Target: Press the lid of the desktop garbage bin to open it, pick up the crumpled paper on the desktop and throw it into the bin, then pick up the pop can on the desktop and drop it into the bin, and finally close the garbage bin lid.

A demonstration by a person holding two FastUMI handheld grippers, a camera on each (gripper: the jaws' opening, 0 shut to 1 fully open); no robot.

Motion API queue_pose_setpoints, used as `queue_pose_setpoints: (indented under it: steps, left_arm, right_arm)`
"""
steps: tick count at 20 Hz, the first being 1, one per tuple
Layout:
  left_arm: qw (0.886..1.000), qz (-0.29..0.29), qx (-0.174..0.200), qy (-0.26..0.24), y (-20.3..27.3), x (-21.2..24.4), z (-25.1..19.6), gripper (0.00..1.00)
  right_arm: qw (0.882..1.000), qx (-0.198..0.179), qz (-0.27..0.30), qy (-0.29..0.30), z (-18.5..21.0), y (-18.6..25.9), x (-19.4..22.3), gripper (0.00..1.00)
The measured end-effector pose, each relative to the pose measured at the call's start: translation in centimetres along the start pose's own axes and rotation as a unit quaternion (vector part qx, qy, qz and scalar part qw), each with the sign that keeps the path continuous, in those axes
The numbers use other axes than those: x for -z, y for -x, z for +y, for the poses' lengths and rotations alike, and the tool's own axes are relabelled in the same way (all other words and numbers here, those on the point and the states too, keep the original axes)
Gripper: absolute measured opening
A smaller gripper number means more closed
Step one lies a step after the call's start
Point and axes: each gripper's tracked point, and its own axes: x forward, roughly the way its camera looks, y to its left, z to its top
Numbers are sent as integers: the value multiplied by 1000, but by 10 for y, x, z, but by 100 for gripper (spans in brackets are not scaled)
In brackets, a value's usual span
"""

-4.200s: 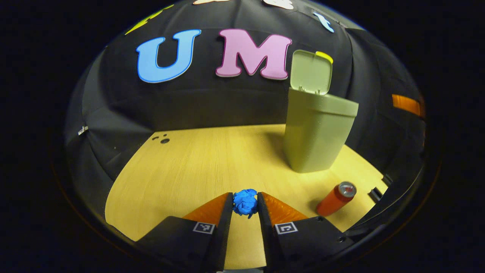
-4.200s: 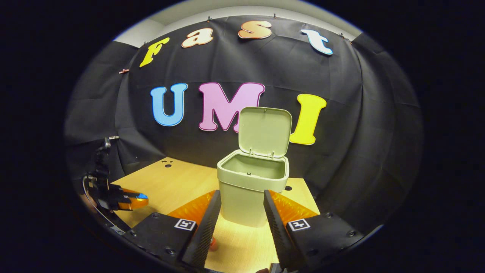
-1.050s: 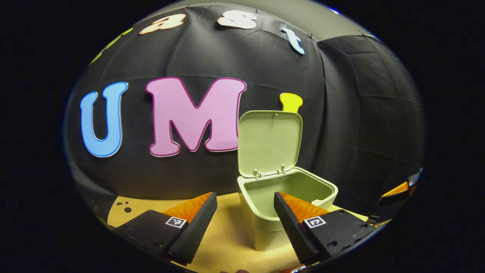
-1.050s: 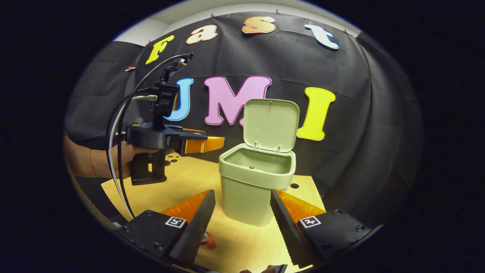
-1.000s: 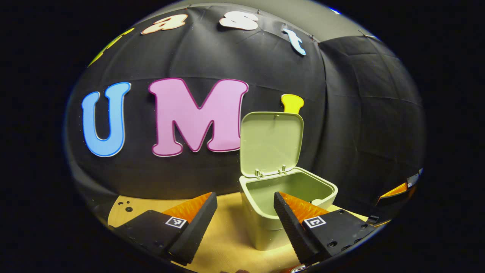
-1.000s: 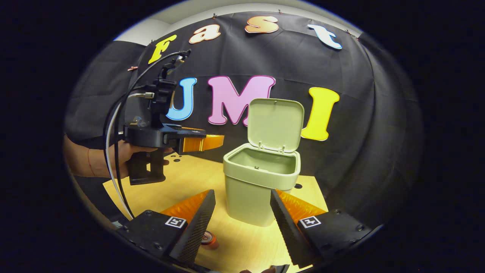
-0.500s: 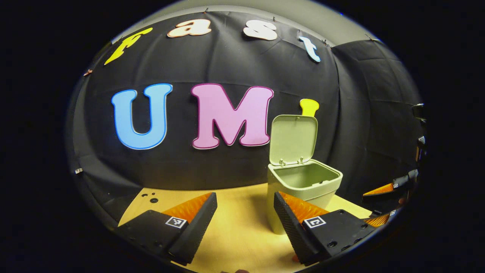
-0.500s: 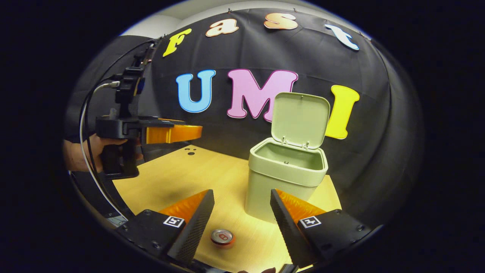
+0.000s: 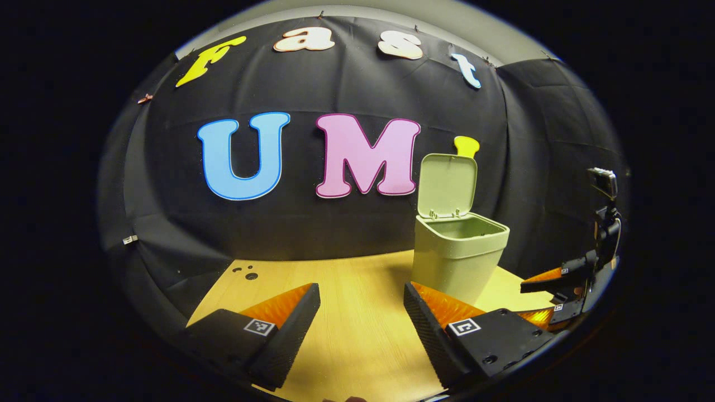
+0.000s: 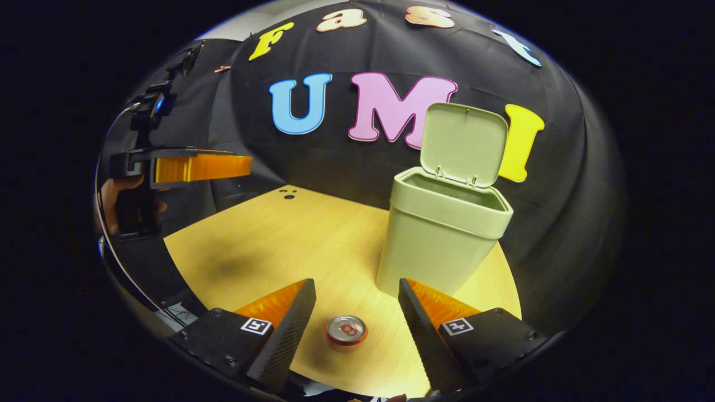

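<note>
In the left gripper view we see our left gripper low in front, its two fingers spread wide apart with nothing between them, held above the light wooden desktop. Ahead and to the right stands the green garbage bin, its lid tipped up and back against the black cloth wall. At the far right edge we see the right gripper, its fingers parted, near the bin's base.

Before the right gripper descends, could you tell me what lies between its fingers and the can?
Nothing: in the right gripper view, the can stands on bare table in the open right gripper's gap.
</note>
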Motion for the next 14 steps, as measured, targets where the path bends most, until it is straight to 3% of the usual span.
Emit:
queue_pose_setpoints:
  steps: [14]
  left_arm:
    - [1000, 11, -4, 15, 30, 25, 8, 97]
  right_arm:
    - [996, 0, 87, 16, 16, -37, 80, 94]
